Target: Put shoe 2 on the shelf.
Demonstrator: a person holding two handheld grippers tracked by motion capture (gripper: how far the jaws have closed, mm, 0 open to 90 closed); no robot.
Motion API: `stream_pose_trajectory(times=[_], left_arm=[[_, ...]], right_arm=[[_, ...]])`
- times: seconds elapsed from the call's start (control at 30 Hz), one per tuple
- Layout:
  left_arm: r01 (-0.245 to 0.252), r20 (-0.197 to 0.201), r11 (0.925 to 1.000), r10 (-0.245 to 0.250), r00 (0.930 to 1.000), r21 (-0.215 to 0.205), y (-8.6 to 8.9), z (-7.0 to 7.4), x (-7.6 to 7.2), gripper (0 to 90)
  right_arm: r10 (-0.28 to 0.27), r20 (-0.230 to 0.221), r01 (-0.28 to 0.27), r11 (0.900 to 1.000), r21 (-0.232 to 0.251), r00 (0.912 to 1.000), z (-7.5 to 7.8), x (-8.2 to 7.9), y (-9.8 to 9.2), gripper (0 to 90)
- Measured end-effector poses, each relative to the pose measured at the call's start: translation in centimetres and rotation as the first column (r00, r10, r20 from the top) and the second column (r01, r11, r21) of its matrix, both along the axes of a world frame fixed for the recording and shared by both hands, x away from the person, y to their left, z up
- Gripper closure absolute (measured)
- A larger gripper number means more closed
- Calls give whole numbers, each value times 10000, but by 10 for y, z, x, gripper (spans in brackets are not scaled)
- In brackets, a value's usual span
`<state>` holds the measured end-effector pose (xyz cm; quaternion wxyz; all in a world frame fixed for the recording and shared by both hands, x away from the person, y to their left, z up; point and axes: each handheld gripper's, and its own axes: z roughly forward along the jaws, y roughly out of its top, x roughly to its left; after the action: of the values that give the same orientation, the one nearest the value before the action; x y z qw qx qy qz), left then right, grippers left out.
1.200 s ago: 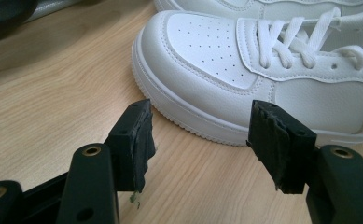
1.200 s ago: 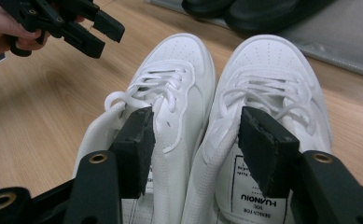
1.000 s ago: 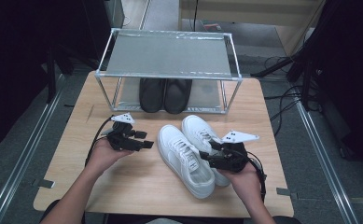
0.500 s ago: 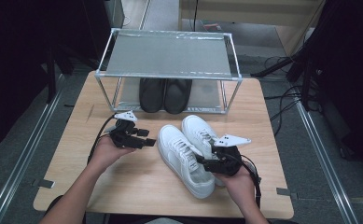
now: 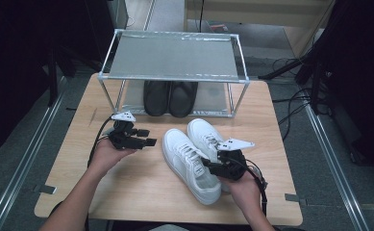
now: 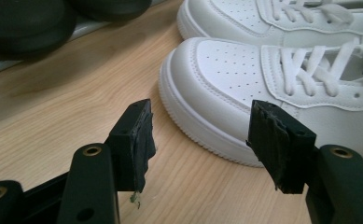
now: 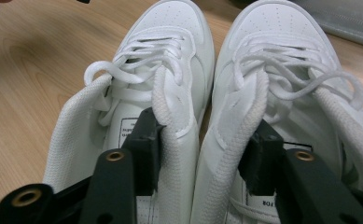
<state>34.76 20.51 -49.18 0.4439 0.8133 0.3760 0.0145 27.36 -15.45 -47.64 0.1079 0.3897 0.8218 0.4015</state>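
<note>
Currently, the inner collars of the pair of white sneakers are being taken together by the right hand-held gripper: one jaw is placed inside each shoe, and the jaws have just been closing on the two padded walls between them. The pair is lying on the tabletop, just in front of the metal shoe rack, where black shoes are already kept on the lower level. The left hand-held gripper is held with jaws apart and nothing between them, beside the toe of the nearer sneaker, on the side away from the rack. A risk can be judged here: the collars are soft, so one shoe could slip out when lifted, or the pair could hang tilted and be knocked against the rack frame.
</note>
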Motion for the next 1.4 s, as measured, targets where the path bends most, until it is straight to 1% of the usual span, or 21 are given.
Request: stream_pose_trajectory(times=[0.03, 0.07, 0.1, 0.13, 0.27, 0.4, 0.5, 0.53, 0.6, 0.67, 0.73, 0.8, 0.83, 0.93, 1.0, 1.1, 1.13, 1.2, 1.23, 1.33, 1.4], left_arm=[[0, 0, 10000, 0, 10000, 0, 0, 0, 0, 405], [-68, 4, 10000, 68, 10000, 20, 1, 0, 0, 406], [-91, 3, 10000, 91, 10000, -6, 2, 0, 0, 406], [-168, 23, 9998, 168, 9999, -76, 3, 1, 0, 405], [-160, 95, 9999, 161, 9998, -22, 3, 1, 0, 406], [-157, 196, 9997, 153, 9997, 197, 3, 0, 0, 407], [-237, 184, 9996, 234, 9996, 179, 4, 0, 0, 407], [-252, 196, 9993, 247, 9995, 278, 5, 0, -1, 407], [-254, 195, 9990, 247, 9995, 363, 6, 1, -1, 406], [-249, 202, 9980, 237, 9995, 584, 10, 2, -3, 404], [-361, 194, 9980, 351, 9992, 521, 13, 2, -6, 403], [-481, 117, 9985, 478, 9988, 252, 20, 3, -9, 403], [-481, 117, 9985, 478, 9988, 252, 20, 3, -9, 402], [-787, 176, 9964, 781, 9968, 322, 29, 3, -16, 402], [-952, 194, 9940, 943, 9954, 532, 33, 2, -20, 401], [-1086, 249, 9923, 1073, 9939, 591, 38, 1, -25, 401], [-1197, 268, 9909, 1182, 9926, 614, 42, 1, -29, 401], [-1290, 264, 9895, 1275, 9915, 656, 44, 1, -31, 401], [-1446, 281, 9868, 1429, 9893, 728, 49, 0, -34, 401], [-1669, 283, 9825, 1651, 9859, 826, 57, -1, -40, 400], [-1860, 320, 9794, 1840, 9824, 790, 62, -2, -42, 400]], right_arm=[[0, 0, 0, 10000, 0, 10000, 0, 0, 0, 569], [57, 143, -56, 10000, -40, 9999, 0, 0, 0, 612], [57, 143, -56, 10000, -40, 9999, 0, 0, 0, 612], [53, 148, -53, 10000, 8, 9999, 0, 0, -1, 658], [-15, -205, 20, 9998, 213, 9998, 2, 3, -4, 726], [-20, -401, 32, 9995, 311, 9992, 3, 4, -5, 748], [-23, -385, 33, 9996, 274, 9993, 4, 4, -5, 751], [-7, -421, 14, 9998, 179, 9991, 5, 4, -5, 754], [86, -475, -77, 9998, 201, 9988, 6, 6, -6, 761], [167, -524, -156, 9996, 214, 9985, 7, 9, -8, 766], [326, -511, -319, 9994, 146, 9982, 10, 12, -9, 767], [445, -508, -442, 9990, 74, 9977, 12, 15, -10, 768], [445, -508, -442, 9990, 74, 9977, 12, 15, -10, 768], [934, -503, -932, 9956, 71, 9944, 16, 20, -11, 767], [1150, -537, -1145, 9933, 133, 9919, 18, 24, -11, 766], [1373, -540, -1362, 9904, 229, 9891, 20, 28, -9, 766], [1588, -532, -1572, 9870, 333, 9859, 21, 32, -7, 766], [1661, -525, -1645, 9858, 348, 9847, 22, 33, -6, 766], [2003, -410, -1991, 9794, 331, 9789, 25, 38, -2, 766], [2416, -328, -2408, 9702, 267, 9698, 28, 43, 4, 766], [2772, -234, -2769, 9607, 176, 9605, 31, 47, 9, 766]])
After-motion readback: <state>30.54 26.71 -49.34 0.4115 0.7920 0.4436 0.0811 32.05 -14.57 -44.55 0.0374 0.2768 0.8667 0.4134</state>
